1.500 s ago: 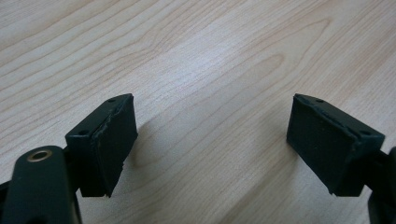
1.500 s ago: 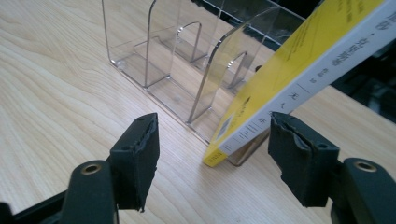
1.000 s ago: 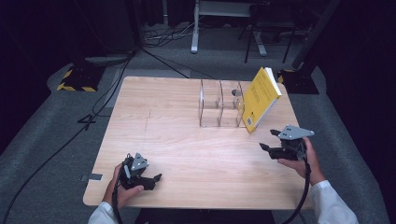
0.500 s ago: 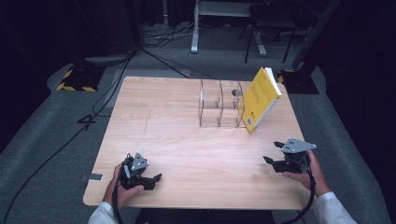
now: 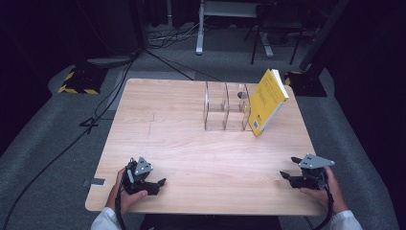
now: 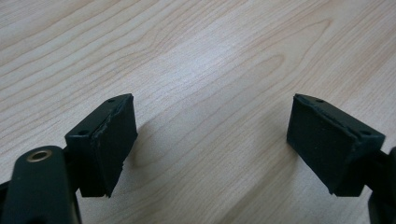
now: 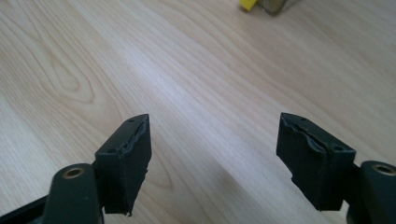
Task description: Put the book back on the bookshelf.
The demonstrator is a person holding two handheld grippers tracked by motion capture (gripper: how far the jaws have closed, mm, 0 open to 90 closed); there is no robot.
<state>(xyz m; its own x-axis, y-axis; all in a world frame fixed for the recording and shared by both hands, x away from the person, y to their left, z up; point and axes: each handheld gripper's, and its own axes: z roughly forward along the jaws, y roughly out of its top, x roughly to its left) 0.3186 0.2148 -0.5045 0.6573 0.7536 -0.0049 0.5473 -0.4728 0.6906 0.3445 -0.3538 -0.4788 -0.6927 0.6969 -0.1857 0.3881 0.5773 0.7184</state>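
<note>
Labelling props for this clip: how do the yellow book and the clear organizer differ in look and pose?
The book is opaque yellow; the organizer is see-through, with dividers.
The book tilts, its lower corner on the table; the organizer stands upright and square.
The book's top rises higher than the organizer's rim in the high view.
Both sit together at the far right of the table, the book leaning against the organizer's right side.

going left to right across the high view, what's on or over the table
left gripper in the person's left hand, open over the near left corner → clear acrylic divider rack, upright toward the far side → yellow book, tilted beside the rack → right gripper, open near the right edge of the light wooden table
</note>
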